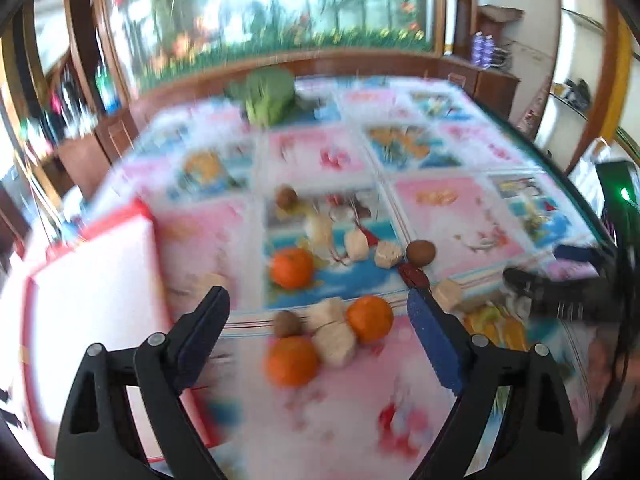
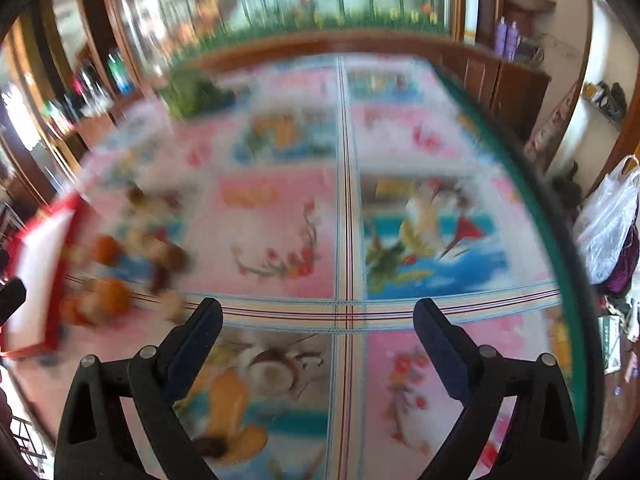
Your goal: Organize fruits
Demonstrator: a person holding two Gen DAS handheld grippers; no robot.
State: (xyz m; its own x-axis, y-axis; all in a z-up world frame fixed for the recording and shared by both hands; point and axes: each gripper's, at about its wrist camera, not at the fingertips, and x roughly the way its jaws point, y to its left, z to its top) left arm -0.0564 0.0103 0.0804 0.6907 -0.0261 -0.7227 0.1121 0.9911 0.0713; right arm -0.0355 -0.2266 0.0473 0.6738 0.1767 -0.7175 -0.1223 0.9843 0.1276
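Observation:
Three oranges [image 1: 292, 268] [image 1: 370, 319] [image 1: 292, 360] lie on the patterned tablecloth among small brown round fruits [image 1: 420, 252], pale beige chunks [image 1: 334, 344] and a red date [image 1: 412, 274]. My left gripper [image 1: 316, 296] hangs above this pile, open, with nothing between its fingers. A white tray with a red rim [image 1: 92, 300] sits just left of the pile. My right gripper [image 2: 318, 304] is open and empty over bare cloth. In the right wrist view the blurred oranges [image 2: 114, 294] and the tray [image 2: 36, 264] lie far to its left.
A green leafy vegetable [image 1: 268, 96] lies at the table's far side. The table's green edge [image 2: 532, 216] curves along the right. A dark gripper-like shape [image 1: 552, 296] shows at the right of the left wrist view. Wooden cabinets and a white bag [image 2: 608, 220] stand beyond.

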